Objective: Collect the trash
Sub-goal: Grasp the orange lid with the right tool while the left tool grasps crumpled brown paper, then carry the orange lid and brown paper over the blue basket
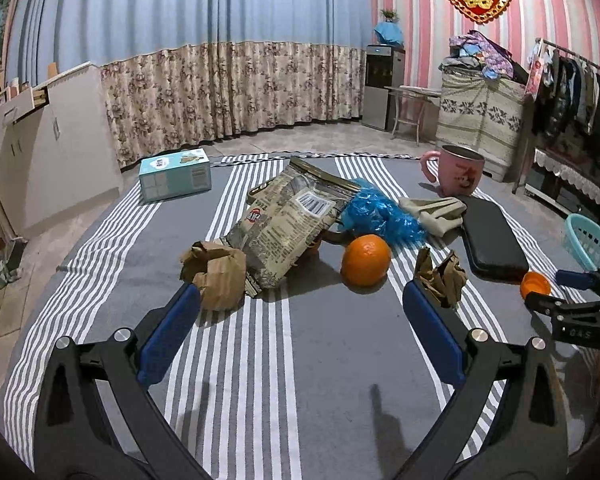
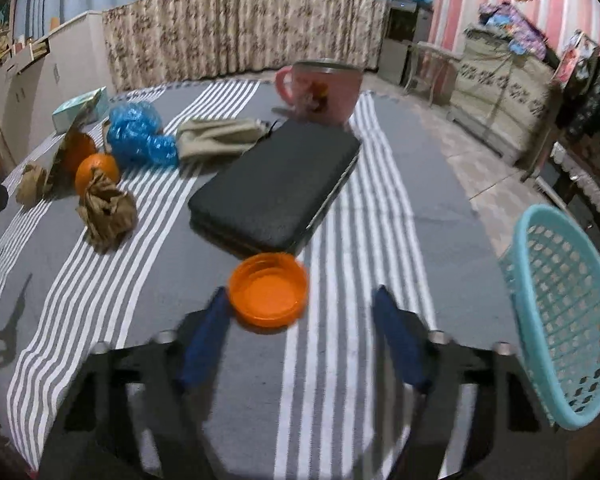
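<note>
Orange cap (image 2: 268,294) by open right gripper (image 2: 300,312)

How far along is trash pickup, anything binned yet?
Nothing looks binned: what shows of the teal basket holds no trash. In hand: nothing; the open right claw is closing in on the orange cap. Left claw is open. Still on the cloth: two paper wads, snack bag, blue plastic.
</note>
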